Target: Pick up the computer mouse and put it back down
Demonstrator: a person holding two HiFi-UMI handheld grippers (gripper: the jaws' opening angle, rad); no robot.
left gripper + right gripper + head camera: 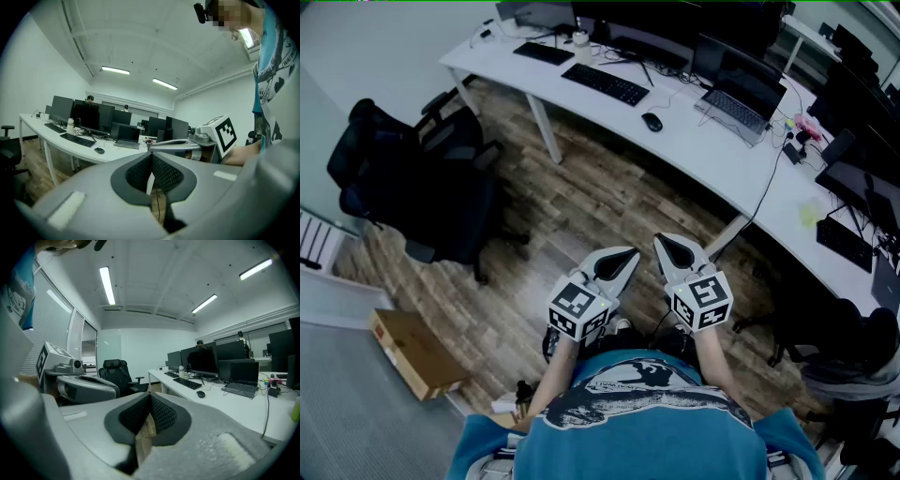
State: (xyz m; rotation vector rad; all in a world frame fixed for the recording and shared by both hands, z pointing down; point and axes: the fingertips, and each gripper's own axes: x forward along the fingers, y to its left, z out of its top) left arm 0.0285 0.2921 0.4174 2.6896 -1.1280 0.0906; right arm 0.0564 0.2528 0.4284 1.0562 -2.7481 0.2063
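The black computer mouse lies on the long white desk, to the right of a black keyboard. It also shows small and far off in the left gripper view, the mouse, and in the right gripper view, the mouse. Both grippers are held close to the person's body, well short of the desk and above the wooden floor. My left gripper has its jaws together with nothing between them. My right gripper is likewise shut and empty.
An open laptop and several monitors stand on the desk beyond the mouse. A black office chair stands on the floor at the left, and a cardboard box lies at the lower left. A second chair is at the right.
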